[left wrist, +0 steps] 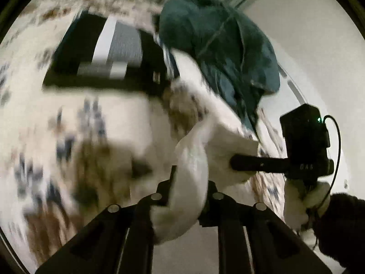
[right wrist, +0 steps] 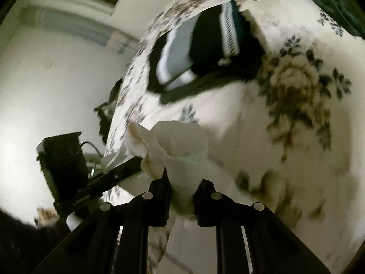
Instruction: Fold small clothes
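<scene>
My left gripper (left wrist: pixel 190 196) pinches the white cloth (left wrist: pixel 194 182) at lower centre; the right gripper (left wrist: pixel 235 163) bites it from the right. Dark folded garment (left wrist: pixel 102 52) upper left, teal garment (left wrist: pixel 219 45) above.

Two close wrist views — shared floral bedspread (left wrist: pixel 118 118)
</scene>
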### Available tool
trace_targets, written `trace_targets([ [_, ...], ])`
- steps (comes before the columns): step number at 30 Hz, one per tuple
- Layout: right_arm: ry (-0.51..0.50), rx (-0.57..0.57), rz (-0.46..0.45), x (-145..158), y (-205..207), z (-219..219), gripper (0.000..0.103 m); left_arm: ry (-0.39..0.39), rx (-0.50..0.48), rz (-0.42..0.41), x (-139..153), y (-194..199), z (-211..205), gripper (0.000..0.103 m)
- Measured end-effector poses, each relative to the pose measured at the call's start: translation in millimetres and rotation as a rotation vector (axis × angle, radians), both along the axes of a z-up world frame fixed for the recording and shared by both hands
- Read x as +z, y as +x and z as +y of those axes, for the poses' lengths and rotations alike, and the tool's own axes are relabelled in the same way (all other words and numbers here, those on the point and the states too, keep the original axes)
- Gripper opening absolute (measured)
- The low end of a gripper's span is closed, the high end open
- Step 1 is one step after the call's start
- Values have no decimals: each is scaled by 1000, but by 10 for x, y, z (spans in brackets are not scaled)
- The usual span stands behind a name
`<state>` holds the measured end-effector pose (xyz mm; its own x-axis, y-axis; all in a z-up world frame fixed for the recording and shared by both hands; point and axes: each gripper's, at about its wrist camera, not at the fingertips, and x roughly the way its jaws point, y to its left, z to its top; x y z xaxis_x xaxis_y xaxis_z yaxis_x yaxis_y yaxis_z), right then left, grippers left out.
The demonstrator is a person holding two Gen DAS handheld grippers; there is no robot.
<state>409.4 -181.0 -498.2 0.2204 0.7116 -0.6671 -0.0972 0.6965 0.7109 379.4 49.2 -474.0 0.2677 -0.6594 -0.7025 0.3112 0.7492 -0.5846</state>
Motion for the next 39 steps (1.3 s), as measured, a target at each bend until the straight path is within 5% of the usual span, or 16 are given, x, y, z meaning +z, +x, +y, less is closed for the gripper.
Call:
trace_targets([
  [2,0,77,35,39,-463,-231,20,3,6,102,-98,-348,138,37],
  [3,-10,109,81,-8,-702,-264,23,6,17,151,-158,-544,258,56],
  [4,-16,130,131,-81,-883,-298,35,8,32,189,-206,-658,379,63],
  [5,-22,137,165,-139,-1037,-334,51,0,65,242,-260,-799,526,63],
  [7,-24,99,244,-278,-1336,-461,65,0,132,326,-355,-972,733,63],
  [12,23,-126,347,-491,-1613,-878,67,54,255,391,-566,-883,866,63],
  [20,103,-341,488,-1150,-1233,-755,68,157,148,380,-1004,-155,84,63],
  [22,95,-350,528,-1300,-1182,-703,66,258,100,373,-1100,-78,-69,63],
  [24,-60,-270,526,-1305,-1172,-562,55,284,74,385,-1099,-113,-74,63],
  [29,-390,34,551,-1225,-1587,-255,55,350,38,409,-1016,-511,80,63],
  [32,-387,13,584,-1208,-1776,-326,55,258,124,481,-982,-672,277,63],
  [35,-177,-225,550,-1035,-1829,-619,55,84,225,545,-963,-733,386,63],
  [38,25,-409,509,-987,-1749,-770,55,71,249,496,-991,-727,322,53],
  [39,61,-428,520,-1054,-1681,-746,55,84,246,465,-994,-732,286,16],
])
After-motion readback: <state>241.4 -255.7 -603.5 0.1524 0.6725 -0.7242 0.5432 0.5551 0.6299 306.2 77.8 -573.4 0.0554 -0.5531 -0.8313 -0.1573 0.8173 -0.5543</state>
